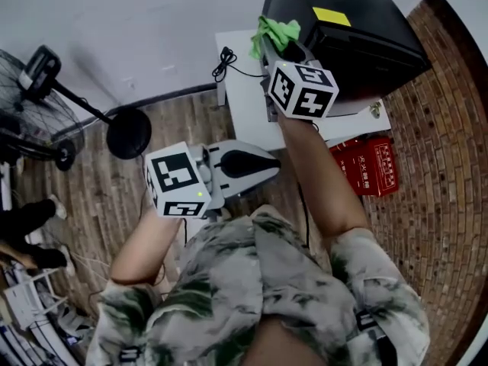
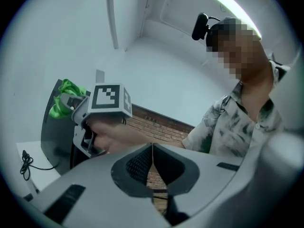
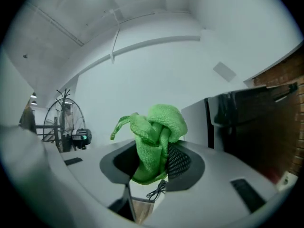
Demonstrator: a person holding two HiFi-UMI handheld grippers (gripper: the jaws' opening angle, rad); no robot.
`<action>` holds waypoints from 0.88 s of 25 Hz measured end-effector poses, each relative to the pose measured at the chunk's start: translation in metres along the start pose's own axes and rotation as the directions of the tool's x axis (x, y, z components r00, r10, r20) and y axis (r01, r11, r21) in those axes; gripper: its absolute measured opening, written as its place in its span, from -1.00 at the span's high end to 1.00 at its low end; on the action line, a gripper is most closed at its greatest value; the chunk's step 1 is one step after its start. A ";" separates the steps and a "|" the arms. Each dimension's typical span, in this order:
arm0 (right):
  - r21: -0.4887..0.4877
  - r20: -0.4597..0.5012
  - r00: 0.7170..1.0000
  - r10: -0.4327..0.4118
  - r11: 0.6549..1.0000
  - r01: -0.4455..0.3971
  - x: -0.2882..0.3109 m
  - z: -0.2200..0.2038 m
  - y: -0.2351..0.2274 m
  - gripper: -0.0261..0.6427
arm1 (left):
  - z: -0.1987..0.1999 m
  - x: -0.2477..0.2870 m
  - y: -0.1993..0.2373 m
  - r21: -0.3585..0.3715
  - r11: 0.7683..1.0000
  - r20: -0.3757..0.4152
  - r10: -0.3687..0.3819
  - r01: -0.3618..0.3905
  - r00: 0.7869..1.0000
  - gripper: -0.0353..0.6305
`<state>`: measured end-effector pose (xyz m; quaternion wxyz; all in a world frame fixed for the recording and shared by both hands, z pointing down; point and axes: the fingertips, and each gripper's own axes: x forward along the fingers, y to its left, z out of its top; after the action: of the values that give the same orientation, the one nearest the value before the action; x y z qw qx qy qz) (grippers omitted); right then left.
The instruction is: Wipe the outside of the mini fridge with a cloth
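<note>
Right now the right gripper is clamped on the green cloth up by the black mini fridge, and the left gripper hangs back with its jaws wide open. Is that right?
Not quite. The left gripper is shut, not open: the left gripper view shows its jaws together with nothing between them. The rest holds: the right gripper is clamped on the green cloth by the black mini fridge.

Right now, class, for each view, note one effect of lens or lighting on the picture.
Head view: the wide lens bows the baseboard, and the black mini fridge shows little surface detail. Left gripper view: round fisheye border, ceiling lamp blown out. Right gripper view: same dark border, green cloth sharp, pedestal fan small and hazy.
</note>
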<state>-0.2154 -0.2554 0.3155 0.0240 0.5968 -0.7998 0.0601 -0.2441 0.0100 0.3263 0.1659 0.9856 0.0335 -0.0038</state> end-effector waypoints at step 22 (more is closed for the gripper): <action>0.105 -0.115 0.937 -0.330 0.934 0.341 0.050 -0.083 -0.055 0.46 | -0.010 -0.028 0.043 -0.063 0.998 0.003 0.005 -0.005 1.000 0.81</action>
<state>-0.1799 -0.3083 0.4068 0.0352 0.7214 -0.6788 0.1325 -0.2688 -0.0290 0.3504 0.1971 0.9799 0.0311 -0.0038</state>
